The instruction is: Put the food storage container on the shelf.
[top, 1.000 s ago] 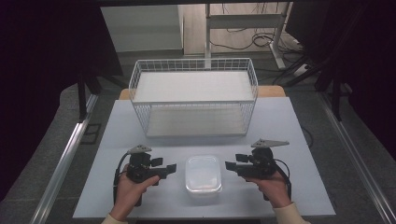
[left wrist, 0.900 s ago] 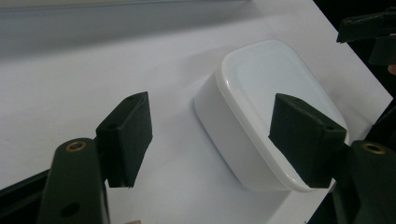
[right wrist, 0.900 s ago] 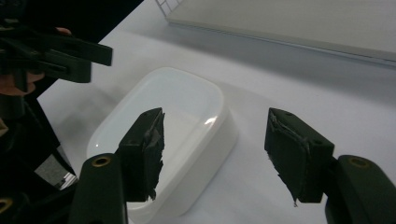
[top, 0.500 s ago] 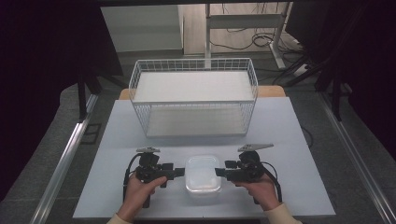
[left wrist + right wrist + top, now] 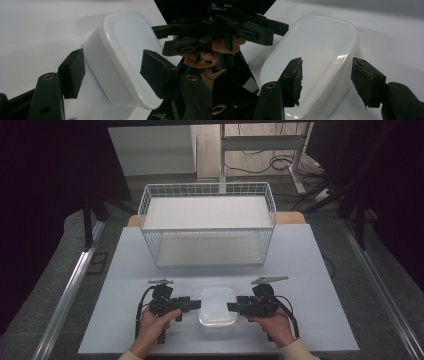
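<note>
Container: a translucent white plastic box with rounded corners and a fitted lid (image 5: 217,306), lying flat on the pale grey table top (image 5: 320,285) near the person's edge, between the two grippers.
Other object: a white wire basket with a white floor panel (image 5: 207,225), at the far side of the table, well apart from the box.
Left gripper: the black two-jaw left gripper (image 5: 192,304) points at the box's left side; in the left gripper view its jaws stand apart, one beside the box wall and one over the lid rim, neither clearly pressing.
Right gripper: the black two-jaw right gripper (image 5: 233,307) points at the box's right side; in the right gripper view the jaws are spread apart, straddling the lid edge and wall without a visible squeeze.
Contents: cannot tell; the walls are cloudy and nothing shows through.
Handling, as judged: probably light, with thin walls that may flex under a hard pinch; the smooth glossy plastic looks slippery against the pads.
Where to hold, as judged: the stiffer lid rim, taken on both long sides at once, should carry it level.
Risk, as judged: an uneven pinch could tip the box or pop the lid.
</note>
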`<action>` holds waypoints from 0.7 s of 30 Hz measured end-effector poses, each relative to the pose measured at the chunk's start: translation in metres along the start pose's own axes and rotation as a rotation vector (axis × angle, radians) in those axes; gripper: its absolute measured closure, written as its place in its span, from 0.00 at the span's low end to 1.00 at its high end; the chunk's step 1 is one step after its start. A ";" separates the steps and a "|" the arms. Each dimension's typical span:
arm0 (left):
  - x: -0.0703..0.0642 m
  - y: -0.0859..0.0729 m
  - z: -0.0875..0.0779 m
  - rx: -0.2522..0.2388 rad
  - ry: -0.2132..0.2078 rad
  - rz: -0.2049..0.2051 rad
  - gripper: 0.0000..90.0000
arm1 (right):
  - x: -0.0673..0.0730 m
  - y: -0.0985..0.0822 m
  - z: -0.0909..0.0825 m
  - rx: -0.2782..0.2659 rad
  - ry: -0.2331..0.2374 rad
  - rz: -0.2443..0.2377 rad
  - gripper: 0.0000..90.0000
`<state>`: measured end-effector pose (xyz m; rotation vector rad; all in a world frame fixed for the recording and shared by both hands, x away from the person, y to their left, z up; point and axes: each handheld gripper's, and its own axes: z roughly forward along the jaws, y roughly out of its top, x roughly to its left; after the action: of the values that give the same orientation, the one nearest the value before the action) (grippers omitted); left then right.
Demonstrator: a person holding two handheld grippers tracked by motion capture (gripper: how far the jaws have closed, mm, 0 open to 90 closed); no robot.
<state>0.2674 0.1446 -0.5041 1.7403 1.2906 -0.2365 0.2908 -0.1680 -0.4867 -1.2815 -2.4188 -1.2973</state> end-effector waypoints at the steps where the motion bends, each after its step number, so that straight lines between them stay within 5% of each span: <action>1: 0.000 0.000 0.001 0.002 -0.006 -0.003 0.40 | 0.000 0.000 0.001 0.003 0.000 0.003 0.47; 12: 0.003 -0.005 0.013 0.042 -0.111 -0.068 0.59 | -0.005 -0.003 0.002 0.001 0.026 0.065 0.60; 21: -0.002 -0.007 0.006 0.011 -0.106 -0.072 0.72 | -0.013 -0.008 -0.006 -0.026 0.101 0.189 0.74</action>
<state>0.2626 0.1393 -0.5103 1.6699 1.2780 -0.3729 0.2914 -0.1833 -0.4939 -1.3778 -2.1611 -1.3115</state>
